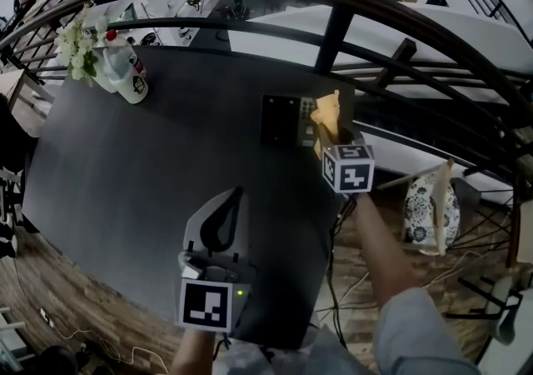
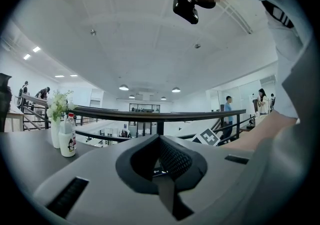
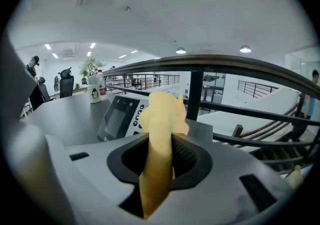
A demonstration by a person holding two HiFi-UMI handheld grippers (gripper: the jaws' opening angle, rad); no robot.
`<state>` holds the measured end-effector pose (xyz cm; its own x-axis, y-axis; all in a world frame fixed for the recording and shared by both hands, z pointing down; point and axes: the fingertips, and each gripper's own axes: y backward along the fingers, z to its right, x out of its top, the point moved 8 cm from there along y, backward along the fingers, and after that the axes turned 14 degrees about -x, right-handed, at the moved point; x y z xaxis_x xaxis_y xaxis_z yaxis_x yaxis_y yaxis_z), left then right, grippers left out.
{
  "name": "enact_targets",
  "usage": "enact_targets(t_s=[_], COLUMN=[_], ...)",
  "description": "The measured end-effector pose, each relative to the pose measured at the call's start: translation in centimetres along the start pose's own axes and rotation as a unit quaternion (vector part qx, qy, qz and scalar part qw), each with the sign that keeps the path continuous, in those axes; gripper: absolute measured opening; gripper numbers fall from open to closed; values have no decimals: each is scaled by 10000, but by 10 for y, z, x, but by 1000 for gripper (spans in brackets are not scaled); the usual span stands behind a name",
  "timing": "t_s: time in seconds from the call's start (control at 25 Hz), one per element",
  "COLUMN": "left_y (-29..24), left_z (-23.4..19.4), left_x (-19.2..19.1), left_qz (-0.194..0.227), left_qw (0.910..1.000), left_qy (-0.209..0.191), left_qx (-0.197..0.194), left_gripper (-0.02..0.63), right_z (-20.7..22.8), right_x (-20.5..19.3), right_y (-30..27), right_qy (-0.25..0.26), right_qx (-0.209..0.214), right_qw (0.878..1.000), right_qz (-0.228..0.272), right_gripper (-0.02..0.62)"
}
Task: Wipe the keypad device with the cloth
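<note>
The keypad device [image 1: 281,120] lies flat near the far right edge of the dark table [image 1: 150,190], with a dark screen on its left and buttons on its right. My right gripper [image 1: 331,140] hovers over the device's right end, shut on a yellow cloth [image 1: 326,112] that sticks up from its jaws. In the right gripper view the cloth [image 3: 161,134] fills the gap between the jaws, and the device [image 3: 121,116] sits just ahead to the left. My left gripper [image 1: 232,202] rests low over the table's near side, shut and empty, its jaws [image 2: 161,158] together.
A white bottle [image 1: 129,73] and a vase of white flowers [image 1: 79,44] stand at the table's far left corner. A dark metal railing [image 1: 333,32] runs just behind the table. A cable [image 1: 337,223] hangs off the right edge.
</note>
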<state>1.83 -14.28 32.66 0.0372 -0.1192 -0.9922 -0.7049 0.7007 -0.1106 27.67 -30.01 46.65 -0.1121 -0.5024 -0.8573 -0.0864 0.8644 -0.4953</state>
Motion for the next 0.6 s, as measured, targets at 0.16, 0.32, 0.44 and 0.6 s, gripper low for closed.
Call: enact_targets(t_s=[0.16,0.32,0.44,0.6], left_y=[-1,1,3,6], left_z=[1,3,3,5], left_x=[-2,-3,-3,-3], left_qz=[-22,-34,-4,-19], left_qw=[10000,10000,10000,9999], left_qy=[-14,-2,2,19], left_qx=[-43,-78,-91,-111], left_gripper=[6,6,6,6], right_z=[-6,-14,-18,-23], right_x=[-16,-27,-33,-38], right_y=[4,10,13,19], right_qy=[-15,-77,-120,-177], right_qx=[-24,-72,-130,-172], right_qw=[9999,9997,9994,9989], right_qz=[-120,-231,-308,-391], right_gripper=[104,104,104,104])
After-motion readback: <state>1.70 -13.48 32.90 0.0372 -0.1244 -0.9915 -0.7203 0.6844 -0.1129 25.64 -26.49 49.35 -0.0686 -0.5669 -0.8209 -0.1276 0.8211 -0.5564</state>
